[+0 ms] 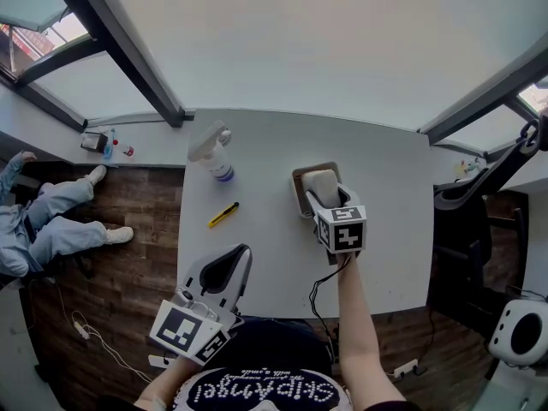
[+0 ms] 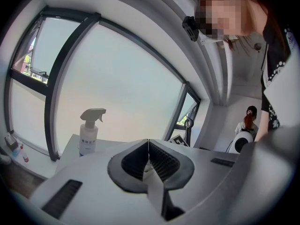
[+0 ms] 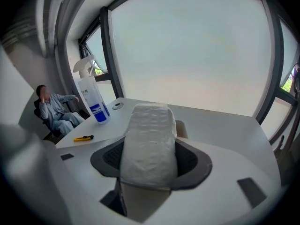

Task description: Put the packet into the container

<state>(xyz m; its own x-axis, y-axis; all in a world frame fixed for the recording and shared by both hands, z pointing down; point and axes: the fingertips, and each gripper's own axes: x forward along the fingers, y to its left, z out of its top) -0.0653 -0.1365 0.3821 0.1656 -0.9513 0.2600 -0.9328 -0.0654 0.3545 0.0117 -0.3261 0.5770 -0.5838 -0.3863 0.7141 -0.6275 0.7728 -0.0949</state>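
My right gripper (image 1: 324,193) is shut on a white crinkled packet (image 3: 149,142), which fills the space between its jaws. In the head view the packet (image 1: 322,181) hangs just over a small brown container (image 1: 302,178) in the middle of the white table (image 1: 257,247). Only a tan edge of the container (image 3: 181,128) peeks out behind the packet in the right gripper view. My left gripper (image 1: 224,265) sits low at the table's near edge, jaws pressed together with nothing between them; in its own view the left gripper (image 2: 148,150) shows ribbed pads meeting.
A white spray bottle (image 1: 214,154) with a blue label stands at the table's far left, and a yellow utility knife (image 1: 223,214) lies in front of it. A person sits on the floor at the left (image 1: 38,221). Office chairs (image 1: 475,229) stand to the right.
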